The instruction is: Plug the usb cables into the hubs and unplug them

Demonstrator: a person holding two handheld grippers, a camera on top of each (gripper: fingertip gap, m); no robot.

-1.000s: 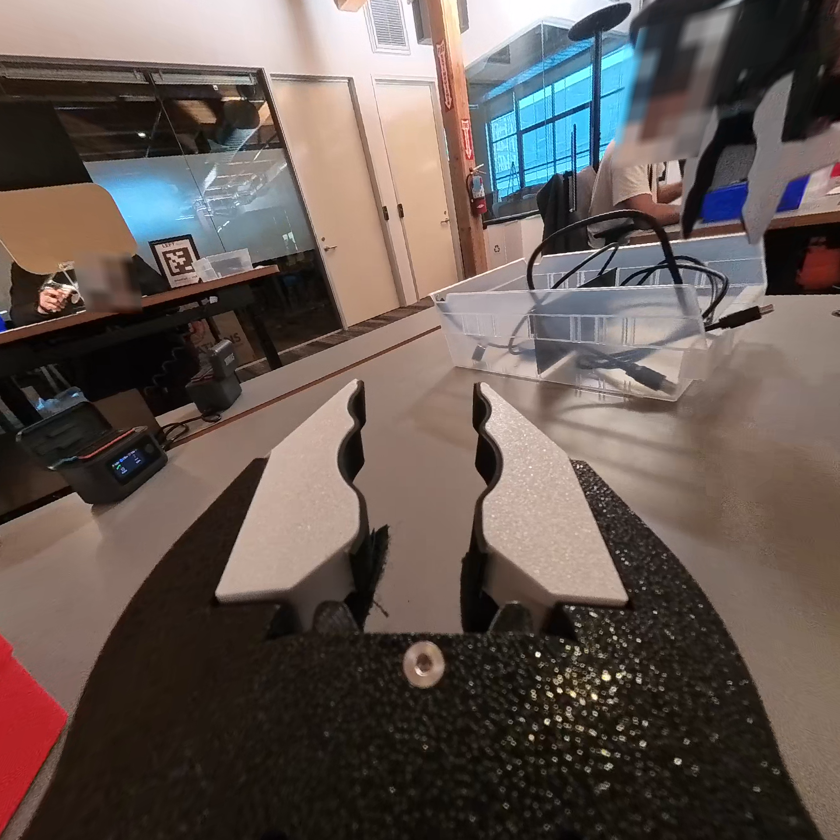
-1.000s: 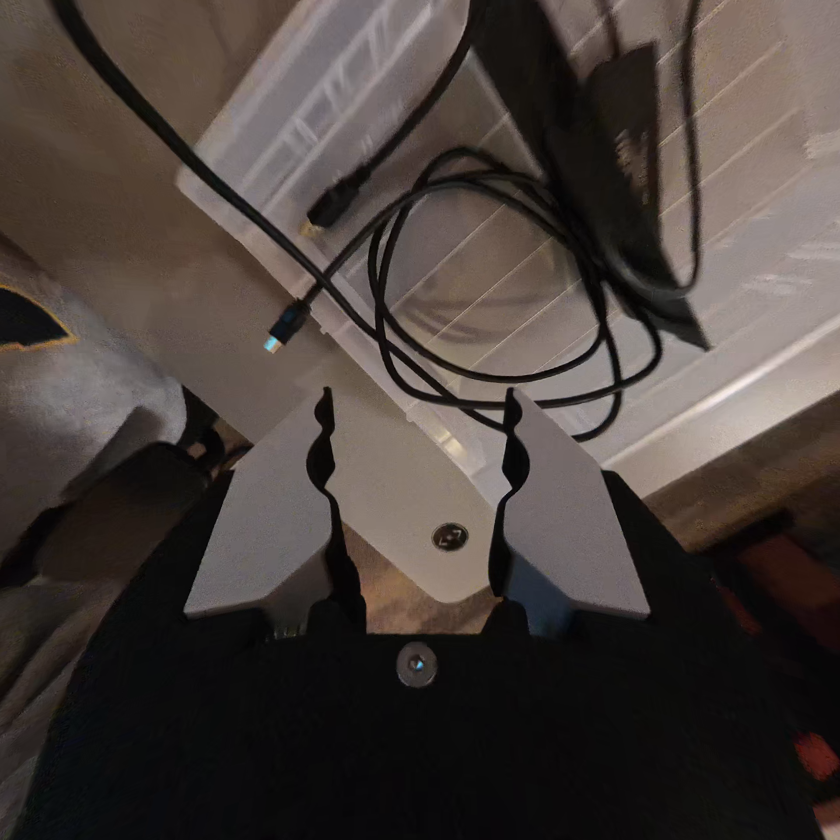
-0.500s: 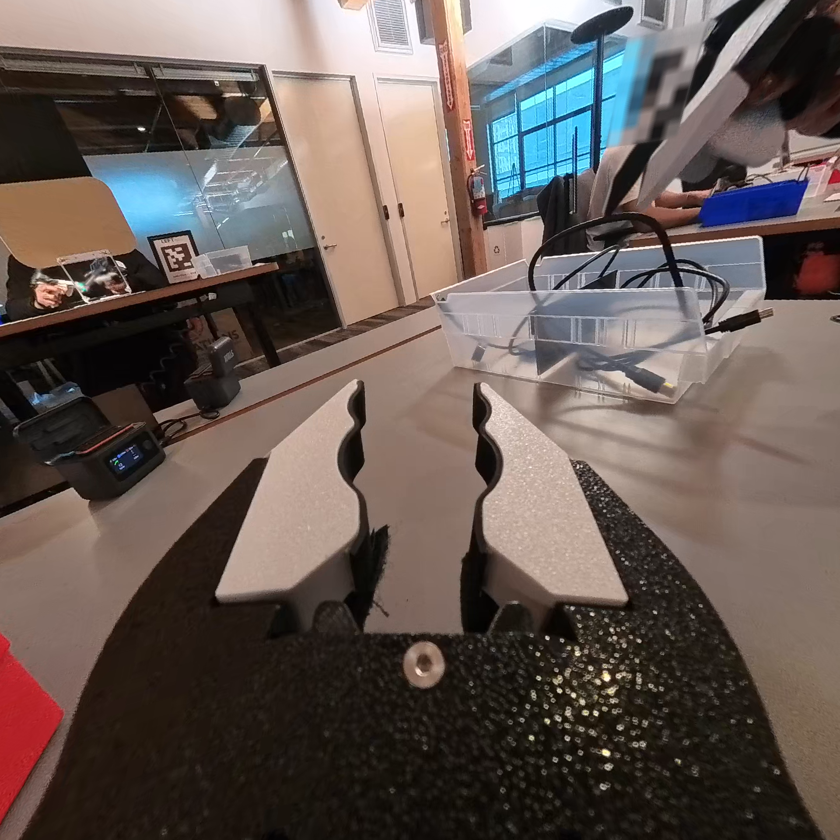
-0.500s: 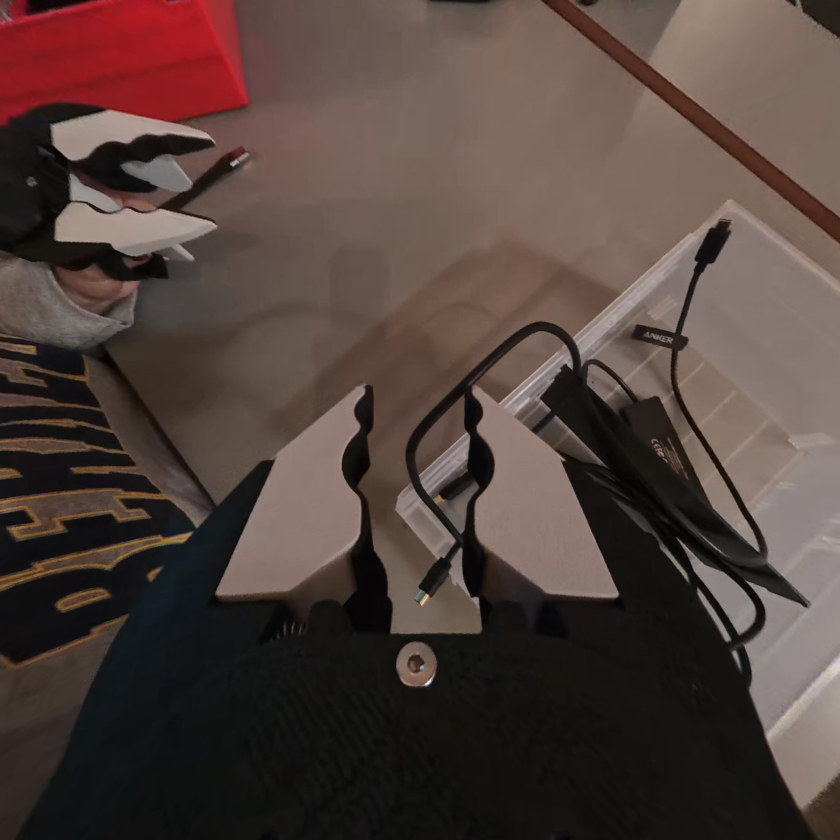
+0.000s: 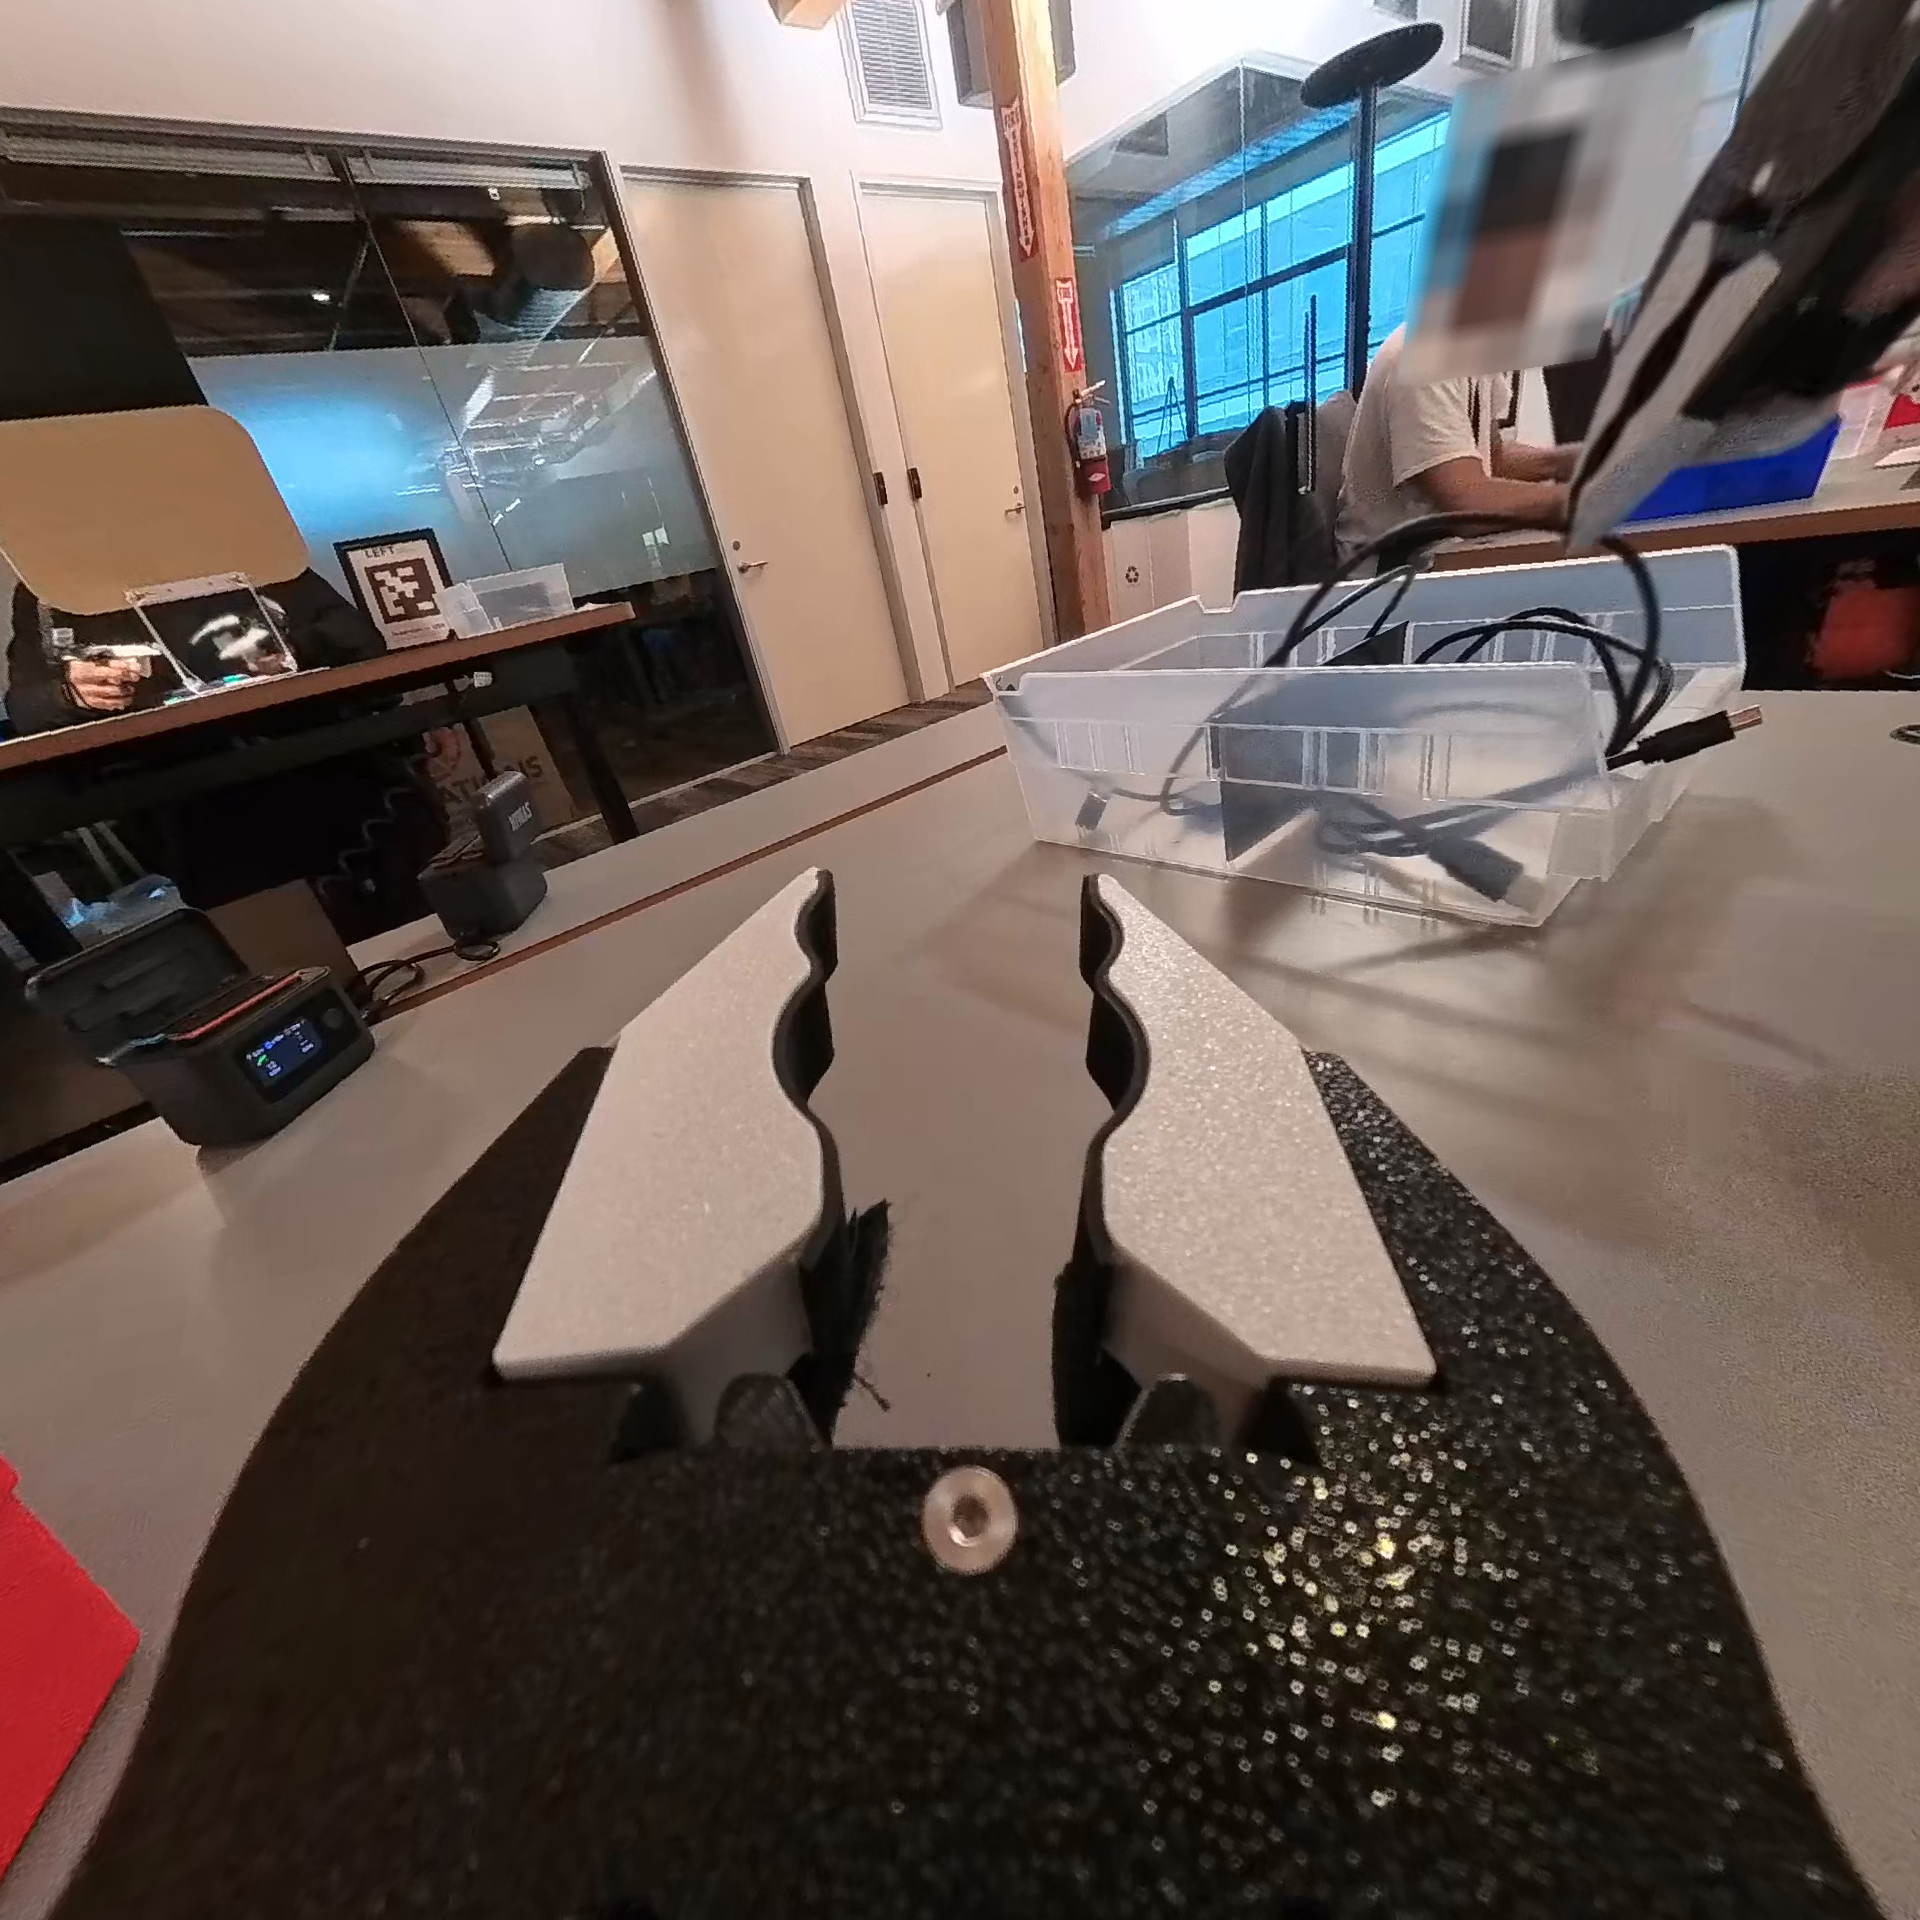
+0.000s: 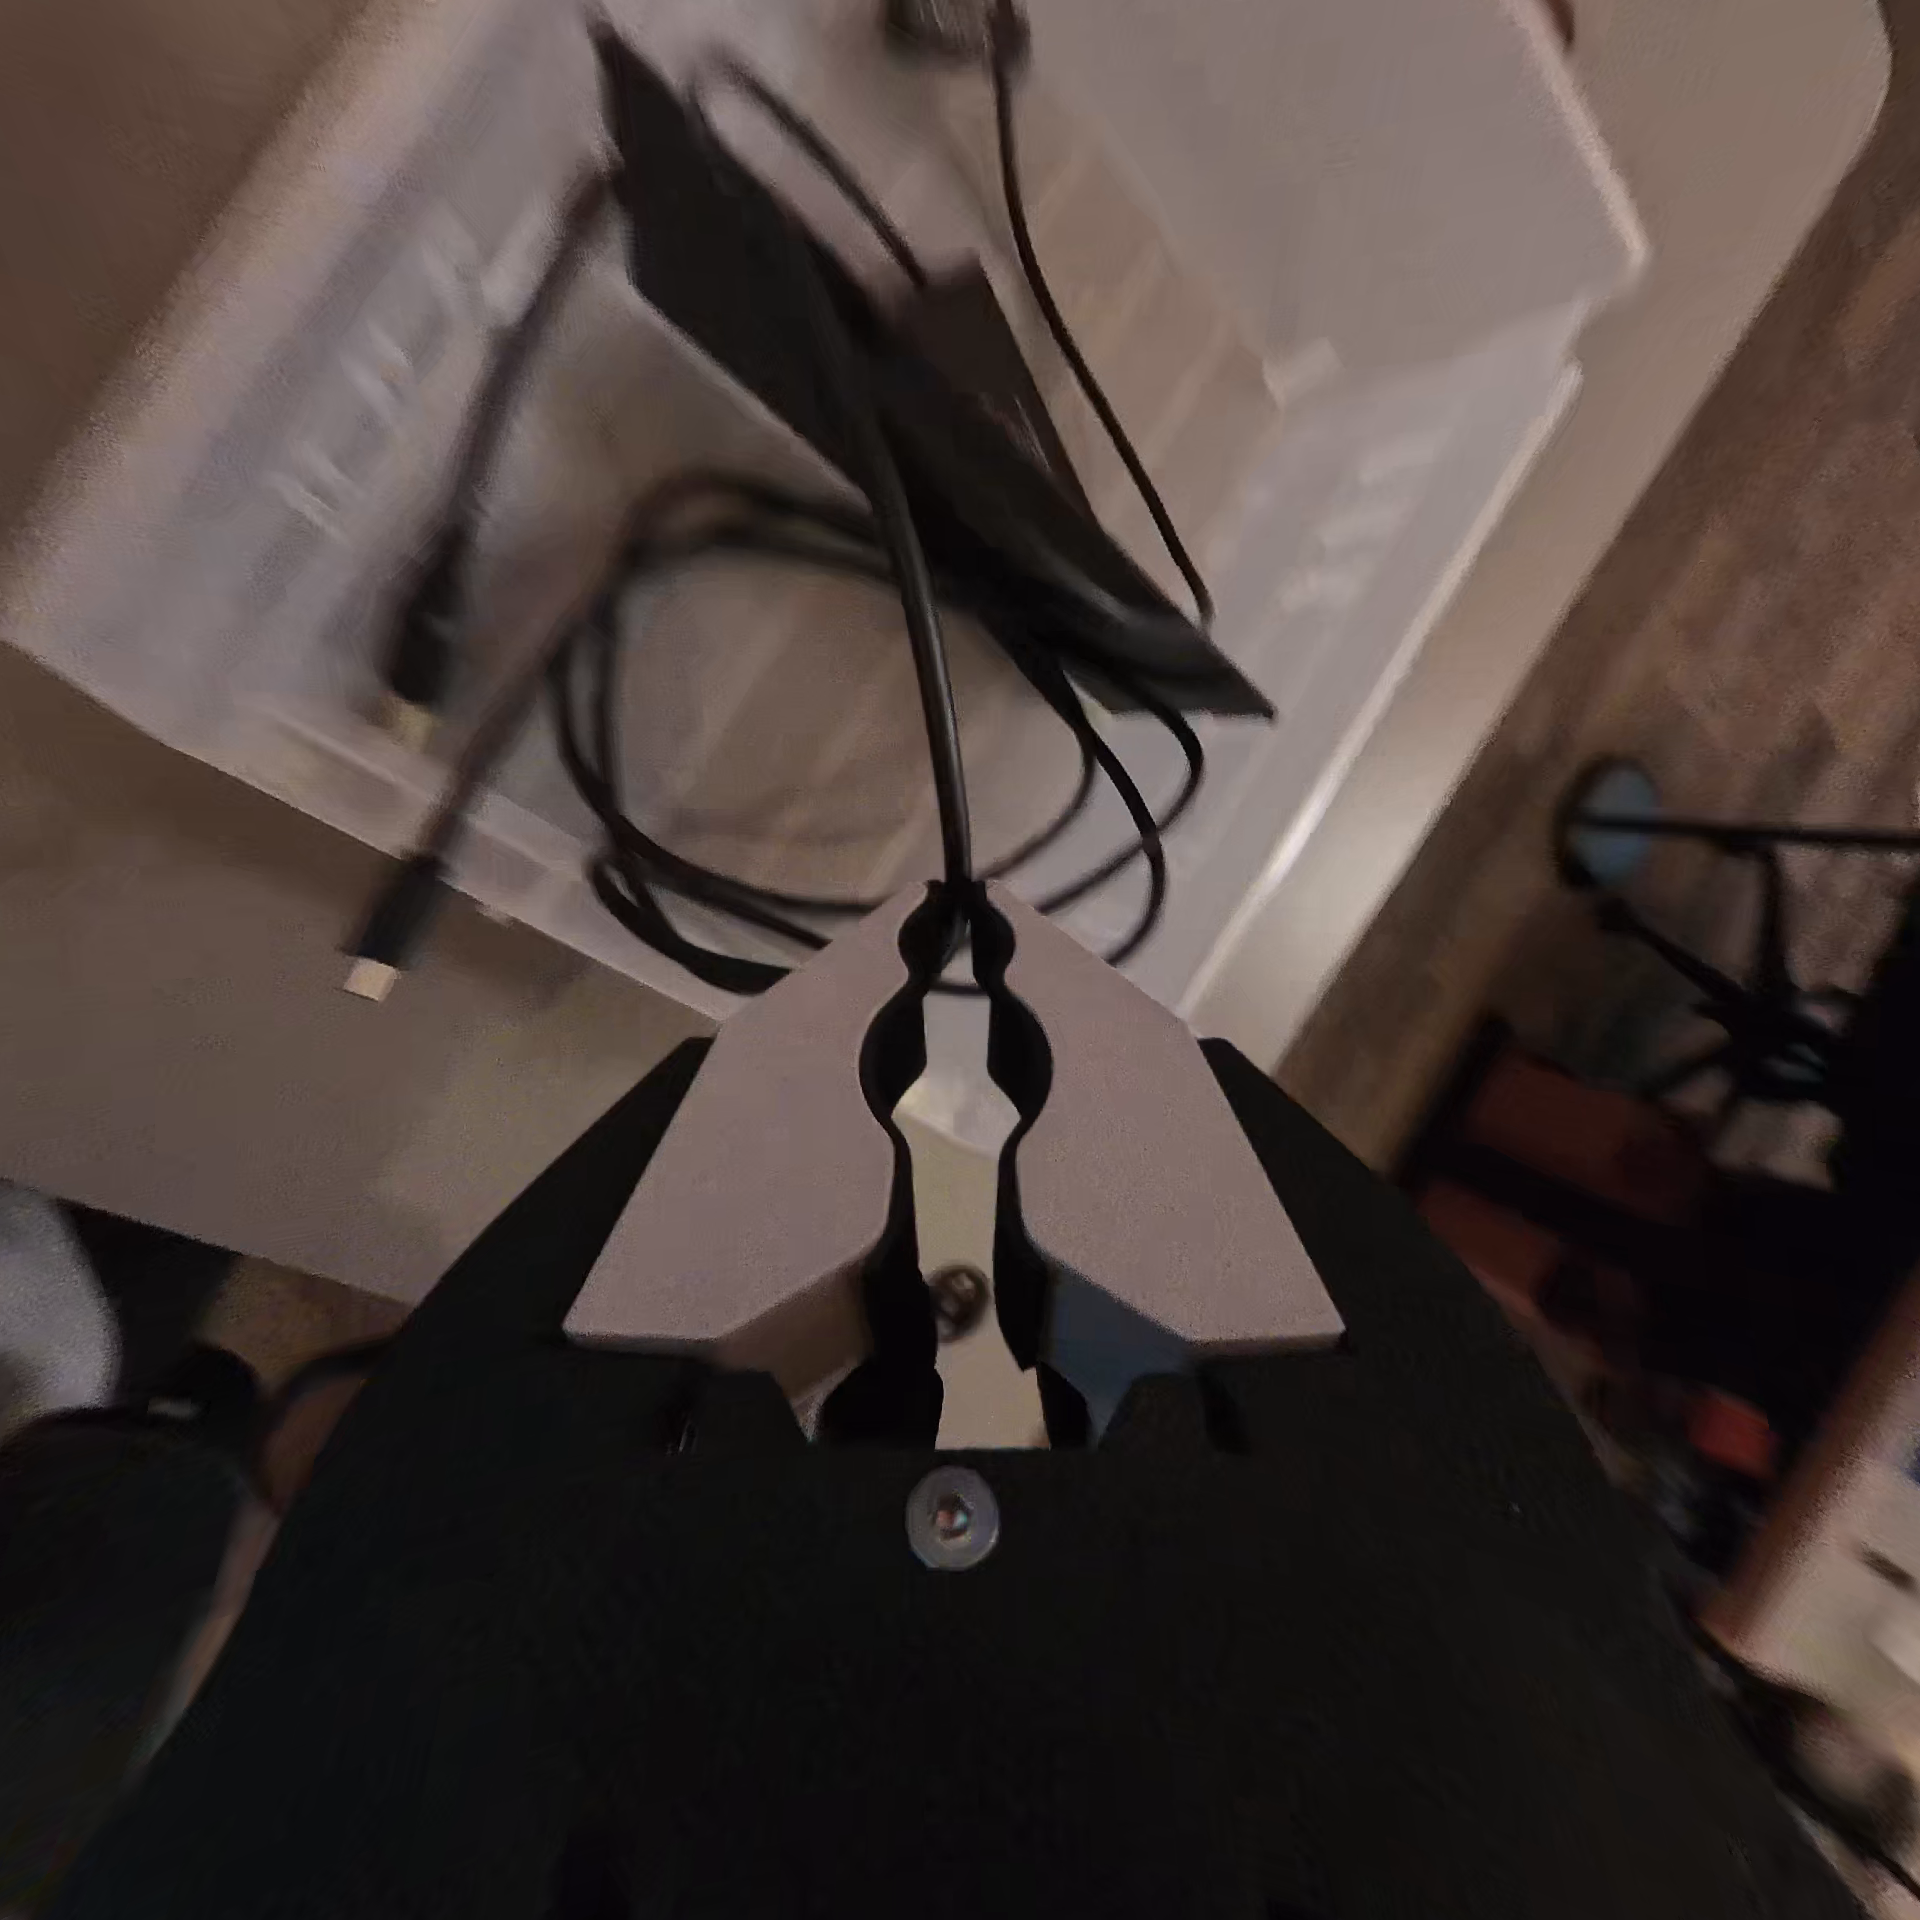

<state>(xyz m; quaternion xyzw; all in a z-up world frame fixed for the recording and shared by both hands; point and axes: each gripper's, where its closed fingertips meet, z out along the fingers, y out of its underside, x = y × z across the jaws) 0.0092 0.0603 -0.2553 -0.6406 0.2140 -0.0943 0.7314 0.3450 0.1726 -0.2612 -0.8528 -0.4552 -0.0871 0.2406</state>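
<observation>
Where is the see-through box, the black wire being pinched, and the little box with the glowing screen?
clear plastic bin [image 5: 1299,727], left wrist view, on its front wall.
black cable [image 6: 940,717], right wrist view, on the stretch just above the fingertips.
small black case [image 5: 234,1049], left wrist view, on its front face.

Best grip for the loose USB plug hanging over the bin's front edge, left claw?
Take the USB plug by its black moulded body, behind the metal tip. It juts out past the clear bin wall, off the table, so the open left claw could probably come in from the plug's tip side, fingers across its flat faces.
</observation>
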